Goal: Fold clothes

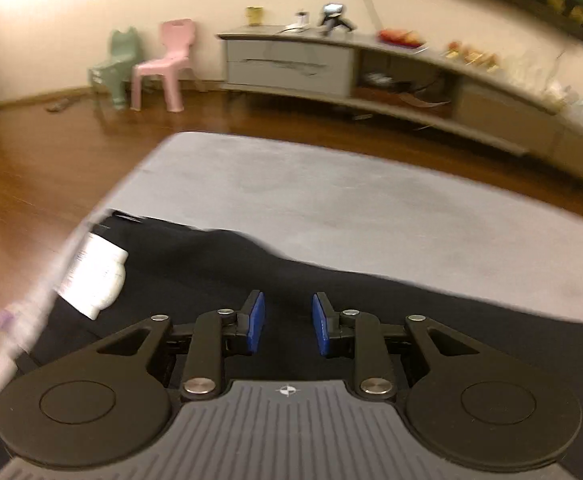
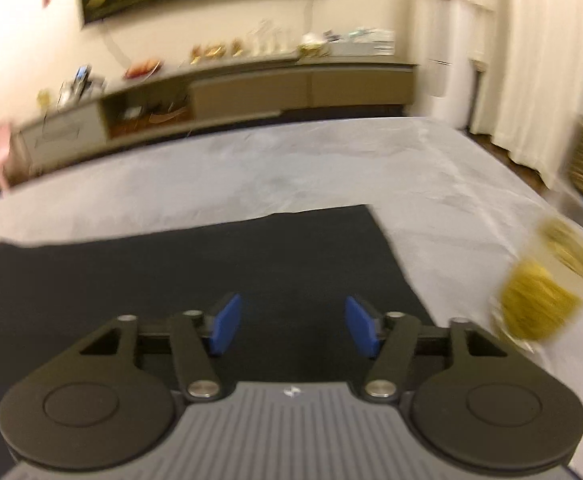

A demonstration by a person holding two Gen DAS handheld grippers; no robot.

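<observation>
Both grippers released, nothing between the pads. Left gripper (image 1: 288, 325) has a narrow gap, right gripper (image 2: 292, 327) is spread wider. Both hover over the black garment (image 2: 195, 264), which lies flat along the near edge of the grey mat (image 2: 331, 168).

Its right end stops at a clean corner (image 2: 367, 206), well short of the mat's right edge. The left end runs to the mat's left edge, where a white care label (image 1: 95, 276) shows, so I'd guess that's the inside-out waistband or hem.

My read is we're pre-grasp for the first fold. I'd widen the left, drop both straight down and pinch the near hem, one layer only if possible. Then lift evenly and carry toward the far edge; uneven height will skew the crease.

Frames are motion-blurred, so I'd settle before closing. Something blurred and yellow (image 2: 535, 304) sits just right of the garment; keep the right gripper off it.
</observation>
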